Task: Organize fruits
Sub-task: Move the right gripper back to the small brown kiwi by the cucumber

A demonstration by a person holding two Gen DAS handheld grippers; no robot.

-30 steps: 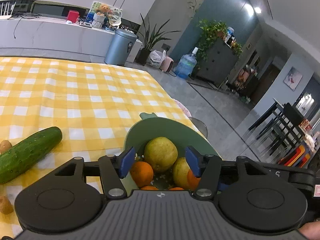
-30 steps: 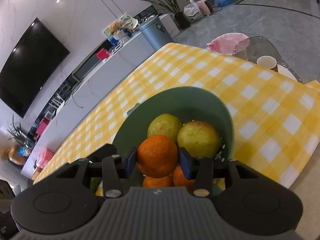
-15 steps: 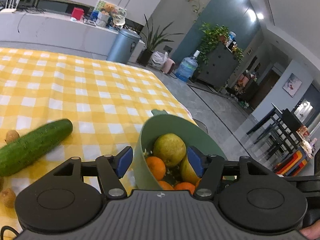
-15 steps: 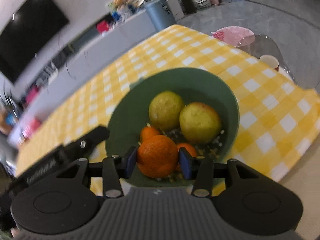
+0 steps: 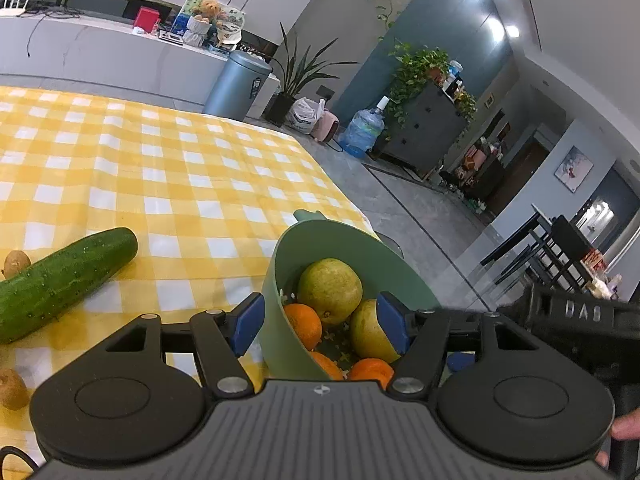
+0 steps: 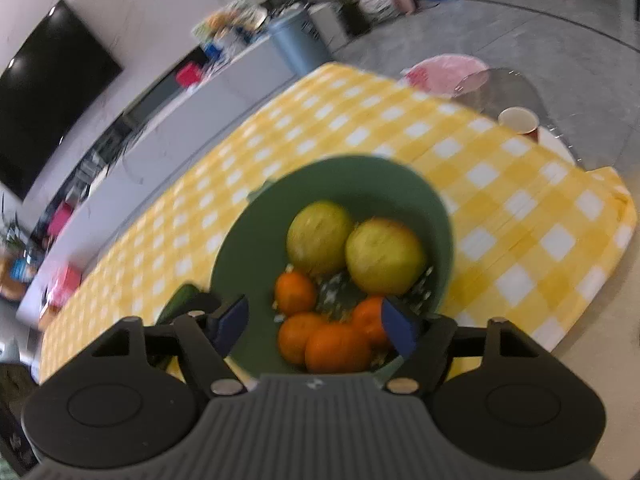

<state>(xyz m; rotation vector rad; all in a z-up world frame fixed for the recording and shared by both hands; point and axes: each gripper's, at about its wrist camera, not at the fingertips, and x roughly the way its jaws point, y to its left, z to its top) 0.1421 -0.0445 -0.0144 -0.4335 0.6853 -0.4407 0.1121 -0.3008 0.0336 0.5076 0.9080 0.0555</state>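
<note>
Right wrist: smooth round oranges (image 6: 336,350) in matte green bowl (image 6: 240,272).

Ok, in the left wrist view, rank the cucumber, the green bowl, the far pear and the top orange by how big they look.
1. Green bowl, though nearness inflates it.
2. Cucumber.
3. Far pear.
4. Top orange, partly hidden by the bowl's wall.

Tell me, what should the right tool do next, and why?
Probably lift away. The right tool has just been opening, and the orange lies in the green bowl, free between its jaws. Kiwis on the tablecloth remain unsorted.
</note>
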